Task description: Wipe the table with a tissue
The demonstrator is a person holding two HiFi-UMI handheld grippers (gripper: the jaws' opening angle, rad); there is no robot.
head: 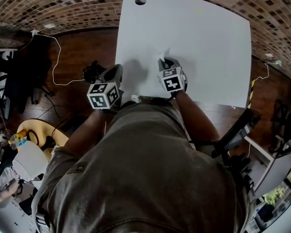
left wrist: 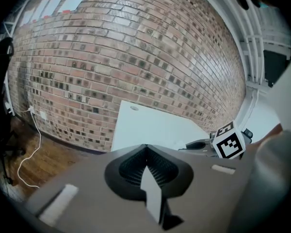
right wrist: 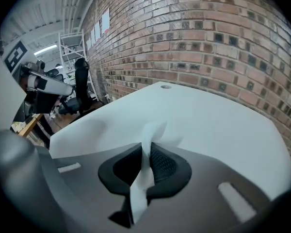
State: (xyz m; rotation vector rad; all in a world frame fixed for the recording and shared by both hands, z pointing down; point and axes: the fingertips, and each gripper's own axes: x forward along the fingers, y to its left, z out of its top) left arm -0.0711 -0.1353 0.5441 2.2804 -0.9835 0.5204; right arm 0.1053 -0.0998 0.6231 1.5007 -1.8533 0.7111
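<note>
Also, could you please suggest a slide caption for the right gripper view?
Right gripper, jaws shut on a white tissue, over the white table beside a brick wall.

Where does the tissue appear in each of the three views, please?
Head view: centre, the tissue sticks out of the right gripper, over the table.
Left gripper view: cannot be made out against the white table.
Right gripper view: centre, pinched in the right gripper's jaws.
Shared landmark: the table's round hole, seen in all three.
</note>
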